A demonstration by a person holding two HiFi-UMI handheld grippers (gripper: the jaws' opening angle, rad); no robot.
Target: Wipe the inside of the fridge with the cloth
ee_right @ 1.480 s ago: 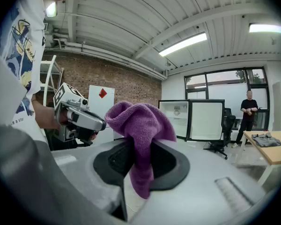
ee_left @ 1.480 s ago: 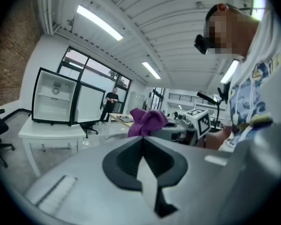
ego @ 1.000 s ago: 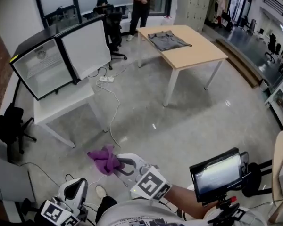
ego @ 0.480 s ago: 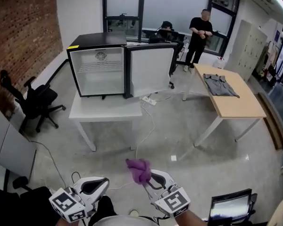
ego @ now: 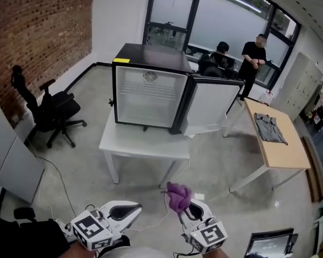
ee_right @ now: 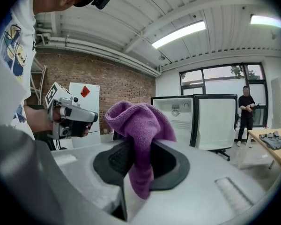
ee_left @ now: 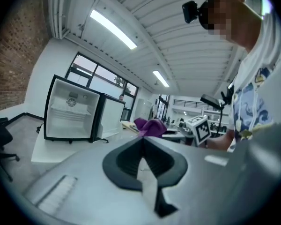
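Jaws of the right gripper [ee_right: 139, 161] are clamped on the purple cloth [ee_right: 136, 123], near the person and well short of the fridge [ego: 149, 95]; the left gripper [ee_left: 141, 144] has its jaws pressed together on nothing. Soft, light and floppy, I judge, the cloth wipes best gripped by a gathered wad, as now. Far ahead the fridge stands door-open on a white table [ego: 145, 144], seemingly bare but for a wire shelf.

A white table [ego: 145, 144] carries the open fridge [ego: 148, 93] toward its 12 o'clock edge. At 3 o'clock, a wooden table [ego: 282, 153] bears a grey garment [ego: 269, 128]. At 9 o'clock, an office chair [ego: 51, 109] stands on the floor [ego: 81, 168].
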